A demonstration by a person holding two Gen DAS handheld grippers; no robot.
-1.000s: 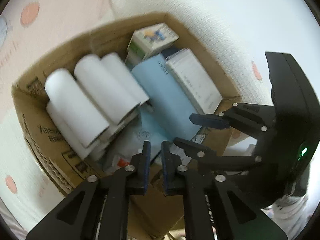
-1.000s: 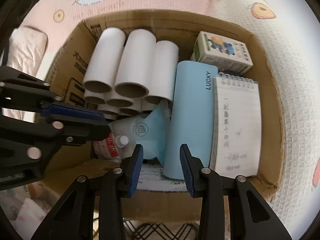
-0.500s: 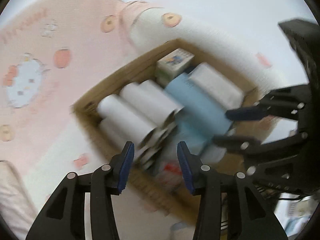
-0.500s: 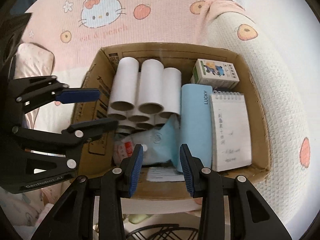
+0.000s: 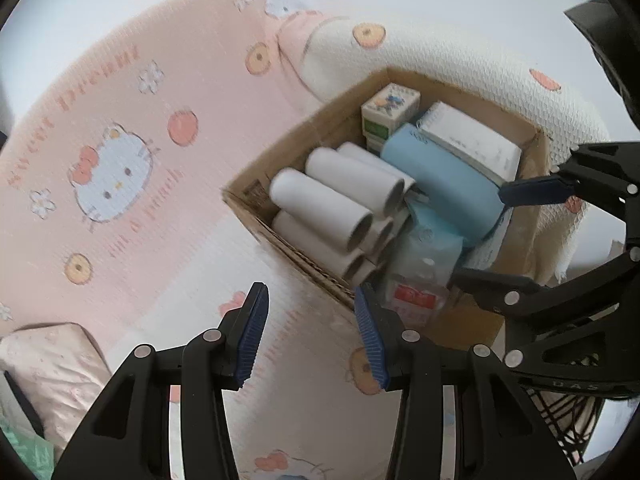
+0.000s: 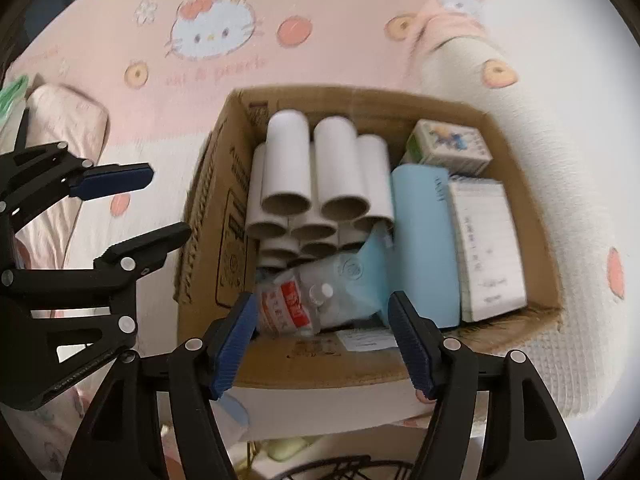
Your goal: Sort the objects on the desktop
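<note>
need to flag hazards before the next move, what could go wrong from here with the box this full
1. The cardboard tubes lie stacked in layers; pulling one could roll the others loose.
2. The clear bag lies loosely atop other items near the front of the cardboard box; the right gripper, jaws opening and empty, could snag it.
3. The box rests on soft bedding, so a push may tip it.

Bed, pink cartoon-cat blanket (image 6: pixel 168 92); cardboard box (image 6: pixel 208 240) on it, small pink pillow (image 6: pixel 68 120) beside
</note>
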